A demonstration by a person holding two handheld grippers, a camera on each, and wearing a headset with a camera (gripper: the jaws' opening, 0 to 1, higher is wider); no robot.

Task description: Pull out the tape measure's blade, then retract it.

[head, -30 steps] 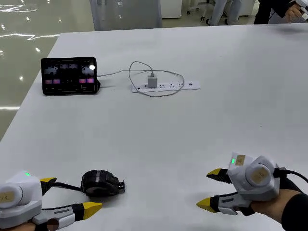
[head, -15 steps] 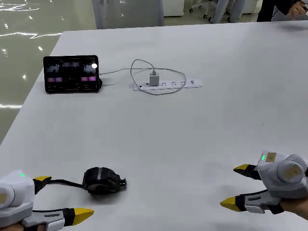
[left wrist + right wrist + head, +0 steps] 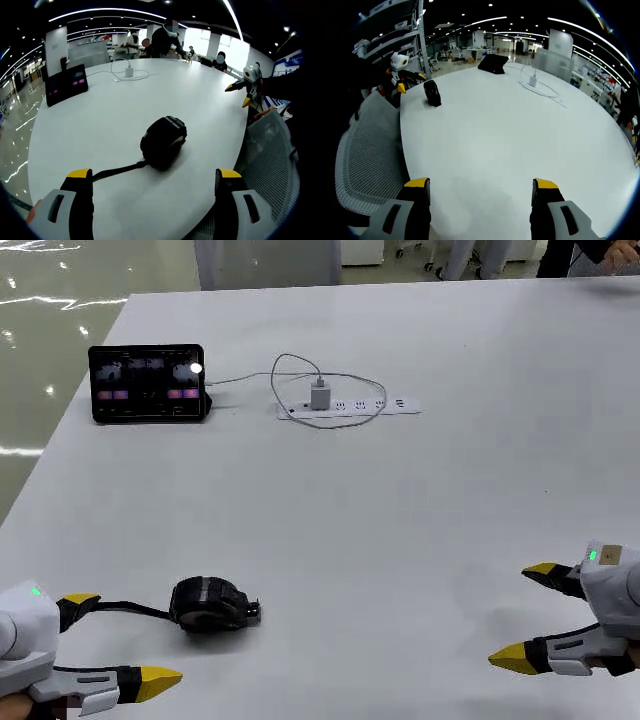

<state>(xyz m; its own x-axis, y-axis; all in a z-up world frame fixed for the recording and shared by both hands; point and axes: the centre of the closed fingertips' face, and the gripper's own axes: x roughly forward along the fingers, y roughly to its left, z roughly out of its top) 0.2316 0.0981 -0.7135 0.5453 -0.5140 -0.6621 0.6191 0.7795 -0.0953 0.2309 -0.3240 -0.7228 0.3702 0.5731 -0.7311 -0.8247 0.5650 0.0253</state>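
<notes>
The black rounded tape measure (image 3: 208, 603) is lying just ahead of the spread-jawed left tool (image 3: 125, 638), well apart from the equally spread right tool (image 3: 520, 614)

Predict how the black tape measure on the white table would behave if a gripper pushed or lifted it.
The tape measure has a rounded, compact case, so it is probably stiff and heavy for its size. Its curved sides may let it rock or tip when pushed. The thin black strap lies slack on the smooth table, so it is likely floppy.
</notes>
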